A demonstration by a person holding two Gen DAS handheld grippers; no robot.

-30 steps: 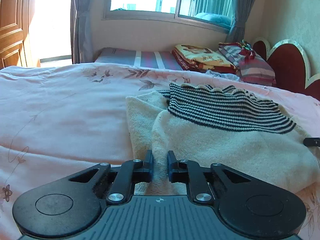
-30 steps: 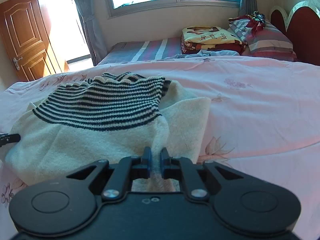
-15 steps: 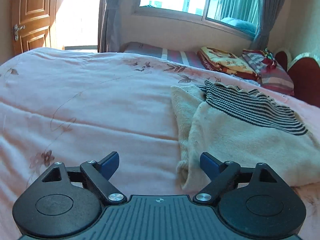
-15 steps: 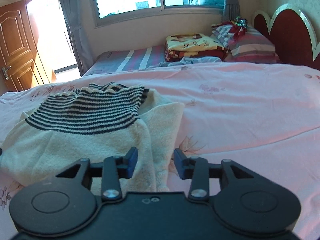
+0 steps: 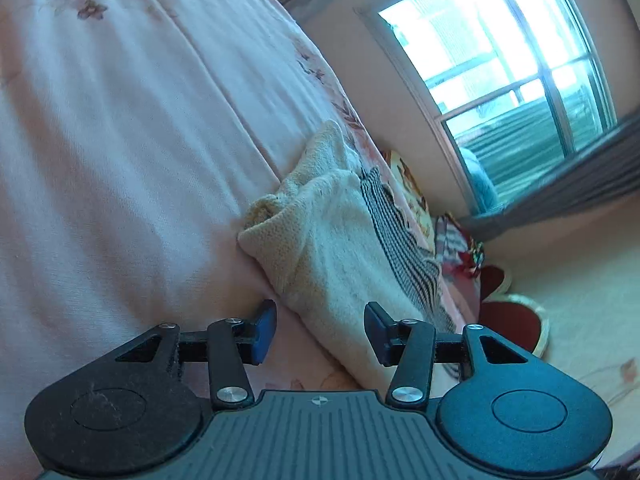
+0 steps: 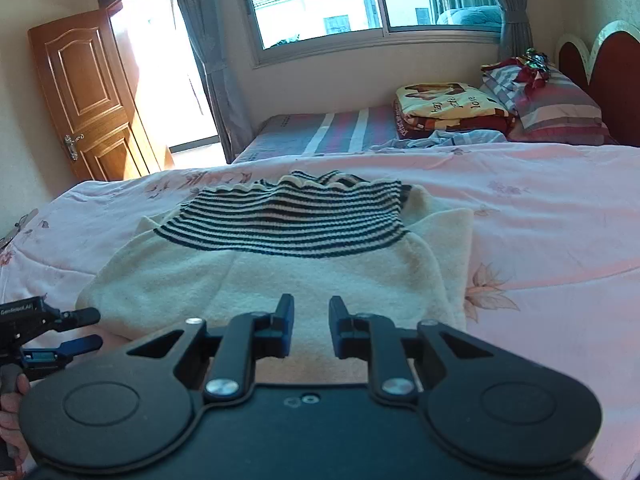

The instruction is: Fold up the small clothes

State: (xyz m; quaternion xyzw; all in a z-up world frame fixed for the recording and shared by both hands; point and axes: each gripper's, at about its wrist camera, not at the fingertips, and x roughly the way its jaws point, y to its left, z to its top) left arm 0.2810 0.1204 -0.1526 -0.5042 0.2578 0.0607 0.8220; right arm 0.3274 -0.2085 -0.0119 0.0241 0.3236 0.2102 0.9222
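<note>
Garment: the cream knitted sweater with a black-striped band (image 6: 280, 264) lay folded on the pink floral bedspread (image 6: 540, 220).
Left gripper (image 5: 320, 330): jaws apart, empty, at its near-left edge.
Right gripper (image 6: 311, 326): jaws slightly apart, empty, over its near hem.

Cream knit sweater (image 6: 280, 280) with a black-and-cream striped band across its far half. Pale pink bedspread (image 6: 540, 220) beneath the sweater, printed with faint brownish flowers and leaves. Beyond the sweater, a blue-red-white striped mattress (image 6: 332, 132), a yellow-and-maroon folded blanket (image 6: 448, 106), grey-blue curtains (image 6: 208, 60). Left of those, a reddish-brown wooden door (image 6: 88, 96). Black grippers, blue fingertips (image 6: 285, 334).
</note>
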